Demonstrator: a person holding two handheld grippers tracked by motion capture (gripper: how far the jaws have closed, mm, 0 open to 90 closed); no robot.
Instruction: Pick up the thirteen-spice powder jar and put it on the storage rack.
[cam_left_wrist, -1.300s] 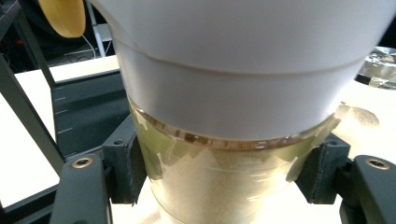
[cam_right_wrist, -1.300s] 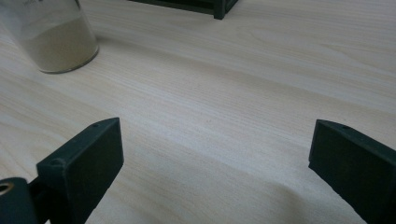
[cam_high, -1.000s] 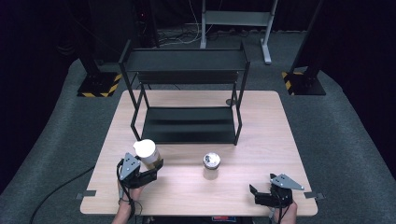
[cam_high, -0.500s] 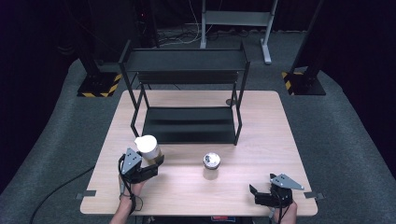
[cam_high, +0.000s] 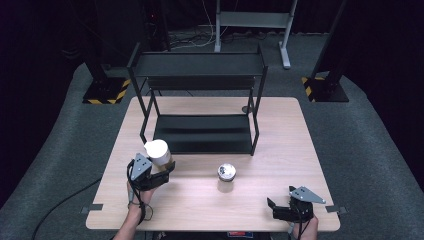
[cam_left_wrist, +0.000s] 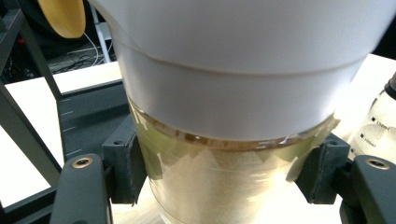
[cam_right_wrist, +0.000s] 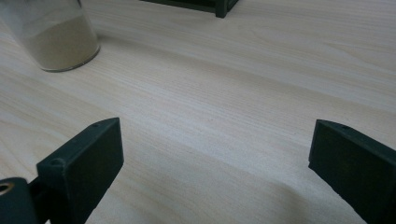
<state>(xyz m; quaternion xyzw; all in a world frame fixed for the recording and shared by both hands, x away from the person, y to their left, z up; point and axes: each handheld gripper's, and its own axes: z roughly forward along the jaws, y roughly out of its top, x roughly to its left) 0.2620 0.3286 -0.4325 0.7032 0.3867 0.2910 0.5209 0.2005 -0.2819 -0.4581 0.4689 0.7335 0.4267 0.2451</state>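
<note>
A glass jar (cam_high: 159, 154) with a white lid and pale sandy powder inside hangs just above the table's front left, in front of the black rack (cam_high: 200, 65). My left gripper (cam_high: 163, 168) is shut on it; in the left gripper view the jar (cam_left_wrist: 224, 186) sits between the pads (cam_left_wrist: 125, 168), which press its glass wall below the lid. A second, smaller glass jar (cam_high: 226, 173) with powder stands in the middle of the table, also seen as the jar (cam_right_wrist: 56, 39) in the right gripper view. My right gripper (cam_high: 274, 210) rests at the front right, open (cam_right_wrist: 215, 158), with bare wood between its jaws.
The two-tier black metal rack stands on the back half of the wooden table (cam_high: 290, 135), its lower shelf (cam_high: 202, 132) bare. A marked glass bottle (cam_left_wrist: 379, 128) shows at the right edge of the left gripper view. Dark carpet surrounds the table.
My left gripper with the white-lidded jar has drifted a little away from the person, toward the rack. The right gripper has stayed still.
</note>
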